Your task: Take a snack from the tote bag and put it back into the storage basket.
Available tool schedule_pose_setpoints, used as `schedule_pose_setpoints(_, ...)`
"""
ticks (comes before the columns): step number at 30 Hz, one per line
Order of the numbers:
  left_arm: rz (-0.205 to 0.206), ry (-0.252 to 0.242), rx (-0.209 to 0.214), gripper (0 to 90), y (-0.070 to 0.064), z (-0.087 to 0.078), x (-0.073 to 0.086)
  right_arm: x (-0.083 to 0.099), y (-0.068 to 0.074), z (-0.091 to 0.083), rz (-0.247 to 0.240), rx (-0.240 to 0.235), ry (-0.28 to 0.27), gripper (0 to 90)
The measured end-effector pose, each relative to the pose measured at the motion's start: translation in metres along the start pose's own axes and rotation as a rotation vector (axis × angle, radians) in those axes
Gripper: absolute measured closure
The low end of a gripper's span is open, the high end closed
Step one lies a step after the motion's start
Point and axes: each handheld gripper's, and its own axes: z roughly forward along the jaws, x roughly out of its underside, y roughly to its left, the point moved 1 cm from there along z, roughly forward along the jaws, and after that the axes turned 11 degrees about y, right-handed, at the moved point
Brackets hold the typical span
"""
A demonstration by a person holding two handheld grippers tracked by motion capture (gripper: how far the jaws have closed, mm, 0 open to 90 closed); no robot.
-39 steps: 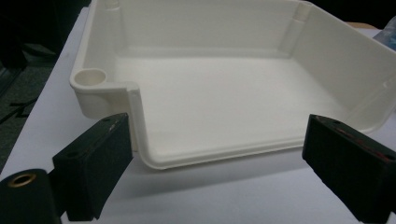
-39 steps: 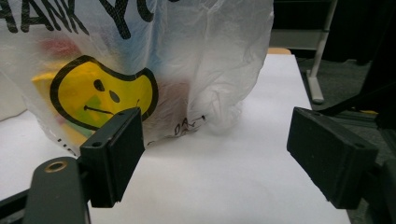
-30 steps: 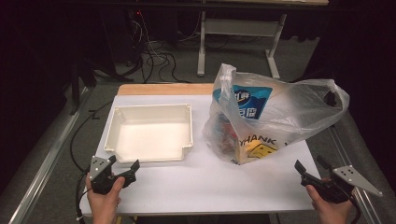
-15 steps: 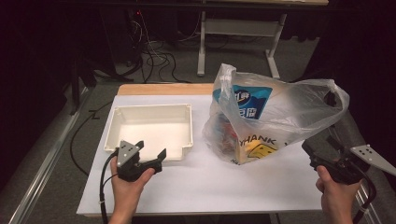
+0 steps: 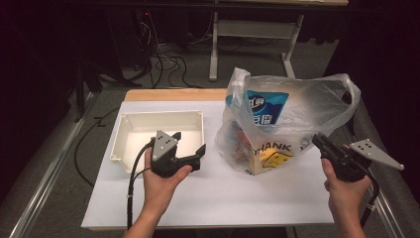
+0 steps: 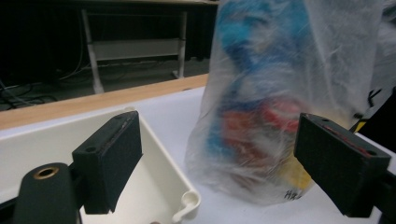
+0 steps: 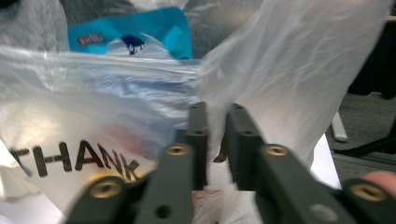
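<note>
**Both grippers closing in on the plastic bag, nothing grabbed yet**

So here's where we're at rn. The plastic bag (image 5: 285, 124) stands upright on the white worktop (image 5: 213, 198), right half of it, w/ a blue packet (image 5: 257, 106) poking up inside and "THANK" printed in black low on the front. There's other colourful stuff in the bottom of it (red, yellow bits) but tbh we can't tell what any of it is through the film.

Left gripper (image 5: 190, 148) is held above the worktop, just at the front right corner of the white tray (image 5: 121, 144), pointing across towards the bag. Its jaws are spread wide apart w/ nothing between them; in the left gripper view the bag (image 6: 285, 93) sits framed between the two pads, farther off, and the tray corner (image 6: 187, 203) is right below the left pad.

Right gripper (image 5: 319, 143) is at the bag's right side, low down, nose right up against the plastic. Jaws are nearly together, just a narrow slit between them. In the right gripper view (image 7: 215, 140) the bag film (image 7: 299, 70) is directly in front of the tips, but whether any plastic is actually pinched in there, we can't tell.

The tray looks bare inside and sits left of the bag, apart from it.
</note>
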Motion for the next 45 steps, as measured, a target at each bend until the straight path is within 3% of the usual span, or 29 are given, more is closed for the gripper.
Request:
schedule_pose_setpoints(1, 0.000, 0.000, 0.000, 15.6, 0.000, 0.000, 0.000, 0.000, 0.000, 0.000, 0.000, 0.000, 0.000, 84.4)
schedule_pose_setpoints(3, 0.001, -0.001, 0.024, 15.6, -0.012, 0.005, -0.003, 0.002, 0.005, 0.003, -0.011, -0.006, 0.002, 90.0)
schedule_pose_setpoints(9, 0.026, 0.004, 0.062, 15.5, -0.033, 0.018, -0.008, 0.004, 0.014, 0.006, -0.038, -0.026, 0.015, 90.0)
schedule_pose_setpoints(15, 0.042, -0.004, 0.112, 15.0, -0.063, 0.035, -0.020, 0.007, 0.019, 0.008, -0.049, -0.033, 0.013, 90.0)
schedule_pose_setpoints(22, 0.034, -0.054, 0.112, 14.8, -0.089, 0.063, -0.040, 0.012, 0.022, 0.010, -0.067, -0.042, 0.028, 90.0)
schedule_pose_setpoints(27, 0.040, -0.044, 0.102, 15.1, -0.096, 0.078, -0.045, 0.012, 0.023, 0.010, -0.067, -0.046, 0.025, 90.0)
schedule_pose_setpoints(29, 0.056, -0.012, 0.023, 19.3, -0.094, 0.092, -0.046, 0.013, 0.024, 0.010, -0.069, -0.052, 0.026, 90.0)
schedule_pose_setpoints(31, 0.034, -0.023, 0.043, 33.4, -0.092, 0.097, -0.049, 0.013, 0.026, 0.011, -0.072, -0.060, 0.028, 90.0)
schedule_pose_setpoints(34, 0.047, -0.035, 0.012, 51.1, -0.086, 0.105, -0.051, 0.015, 0.029, 0.013, -0.091, -0.072, 0.035, 90.0)
schedule_pose_setpoints(35, 0.038, -0.025, 0.011, 59.8, -0.083, 0.107, -0.051, 0.016, 0.030, 0.013, -0.094, -0.072, 0.036, 90.0)
schedule_pose_setpoints(36, 0.023, -0.005, 0.011, 62.2, -0.079, 0.109, -0.051, 0.016, 0.030, 0.013, -0.094, -0.073, 0.035, 90.0)
schedule_pose_setpoints(37, 0.005, 0.028, 0.025, 74.5, -0.071, 0.110, -0.049, 0.017, 0.030, 0.013, -0.097, -0.076, 0.036, 90.0)
schedule_pose_setpoints(38, 0.005, 0.028, 0.025, 79.3, -0.071, 0.110, -0.049, 0.017, 0.030, 0.013, -0.097, -0.076, 0.036, 90.0)
schedule_pose_setpoints(39, -0.022, 0.044, 0.038, 79.3, -0.067, 0.110, -0.050, 0.018, 0.030, 0.013, -0.096, -0.076, 0.038, 90.0)
schedule_pose_setpoints(41, -0.041, 0.067, 0.032, 88.4, -0.058, 0.111, -0.047, 0.018, 0.029, 0.013, -0.095, -0.078, 0.039, 90.0)
schedule_pose_setpoints(45, -0.039, 0.098, -0.038, 89.7, -0.038, 0.114, -0.036, 0.018, 0.028, 0.012, -0.090, -0.073, 0.037, 90.0)
